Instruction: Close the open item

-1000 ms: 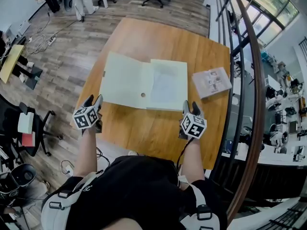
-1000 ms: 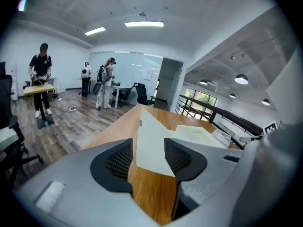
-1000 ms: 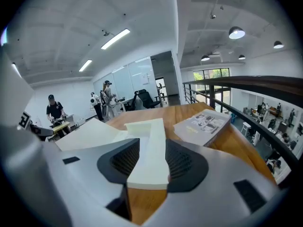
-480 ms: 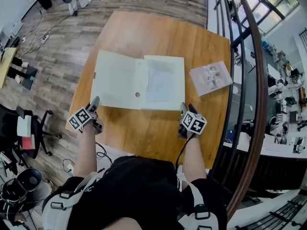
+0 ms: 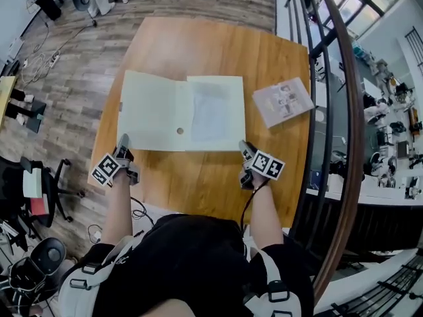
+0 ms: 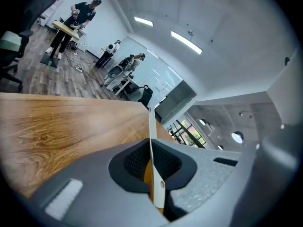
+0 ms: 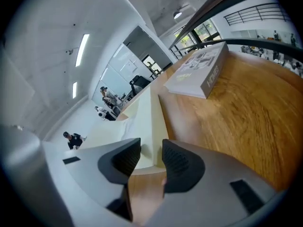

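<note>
Open folder (image 5: 182,111) lies flat on the surface (image 5: 218,45). My left hand-held gripper (image 6: 152,162) pinches its 7 o'clock cover corner, likely light and floppy. My right hand-held gripper (image 7: 147,160), jaws just closing, gapes around the thicker 5 o'clock corner.

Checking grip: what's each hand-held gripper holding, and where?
Left hand-held gripper pinches the folder's left cover, near corner. Right hand-held gripper: nothing yet, jaws closing around right edge.

Pale cream folder (image 5: 182,111) — open flat on the table (image 5: 211,51).
</note>
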{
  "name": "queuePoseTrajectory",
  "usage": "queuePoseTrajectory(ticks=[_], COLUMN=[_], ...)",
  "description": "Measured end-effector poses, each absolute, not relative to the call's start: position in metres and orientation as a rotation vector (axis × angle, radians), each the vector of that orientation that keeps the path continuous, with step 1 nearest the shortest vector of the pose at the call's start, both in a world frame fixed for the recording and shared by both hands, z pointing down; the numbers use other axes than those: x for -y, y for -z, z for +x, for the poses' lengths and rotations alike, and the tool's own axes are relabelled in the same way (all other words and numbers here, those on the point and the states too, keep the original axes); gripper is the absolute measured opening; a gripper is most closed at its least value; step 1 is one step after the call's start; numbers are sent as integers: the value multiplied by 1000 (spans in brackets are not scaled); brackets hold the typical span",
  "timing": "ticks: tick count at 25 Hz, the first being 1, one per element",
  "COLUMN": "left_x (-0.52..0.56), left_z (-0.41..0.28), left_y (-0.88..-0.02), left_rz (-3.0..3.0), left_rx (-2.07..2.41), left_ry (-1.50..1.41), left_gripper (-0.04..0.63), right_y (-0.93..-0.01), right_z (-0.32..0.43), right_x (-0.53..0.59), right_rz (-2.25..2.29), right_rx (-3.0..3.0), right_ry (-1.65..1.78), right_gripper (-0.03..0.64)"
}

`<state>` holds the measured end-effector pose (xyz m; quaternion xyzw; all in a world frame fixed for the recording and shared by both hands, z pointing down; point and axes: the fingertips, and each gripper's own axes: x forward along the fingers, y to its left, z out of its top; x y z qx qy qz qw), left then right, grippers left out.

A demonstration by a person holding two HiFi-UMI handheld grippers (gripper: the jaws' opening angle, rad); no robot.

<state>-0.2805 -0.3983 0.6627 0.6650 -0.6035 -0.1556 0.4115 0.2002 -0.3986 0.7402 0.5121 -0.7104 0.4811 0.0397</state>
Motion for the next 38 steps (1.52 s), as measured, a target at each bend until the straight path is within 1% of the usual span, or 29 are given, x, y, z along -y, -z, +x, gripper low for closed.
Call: queuePoseTrajectory(ticks=[2, 5, 8, 12, 15, 18, 23, 27, 34, 38], left_x=[399, 395, 390, 382, 373, 362, 349, 342, 318, 313], left_z=[-281, -278, -265, -247, -222, -194, -153, -117, -38, -13], left_y=[-650, -632, -608, -581, -555, -541, -538, -539, -576, -599], left_rz=[1703, 1792, 1903, 1970, 2027, 2120, 2229, 2274, 2322, 2345], left_rx=[1516, 1531, 1504, 1445, 1339, 1284, 1200, 1099, 894, 839], left_ry=[431, 390, 359, 406, 485, 422, 303, 244, 52, -78], left_gripper=[6, 6, 6, 6, 8, 8, 11, 17, 28, 31], right_y=[-742, -745, -747, -746, -746, -747, -749, -748, -749, -750], right_z=[189, 172, 159, 138, 118, 101, 77, 72, 72, 71], right_x=[390, 371, 357, 340, 325, 311, 292, 290, 292, 292], right_rz=[1504, 1415, 1361, 1297, 1236, 1192, 1136, 1148, 1136, 1135], right_rx=[2191, 2194, 2193, 2199, 2213, 2224, 2244, 2256, 2282, 2292], right_ry=[-1456, -1426, -1418, -1416, -1404, -1395, -1385, -1362, -1333, -1331], right_gripper=[144, 144, 144, 145, 146, 146, 147, 149, 158, 160])
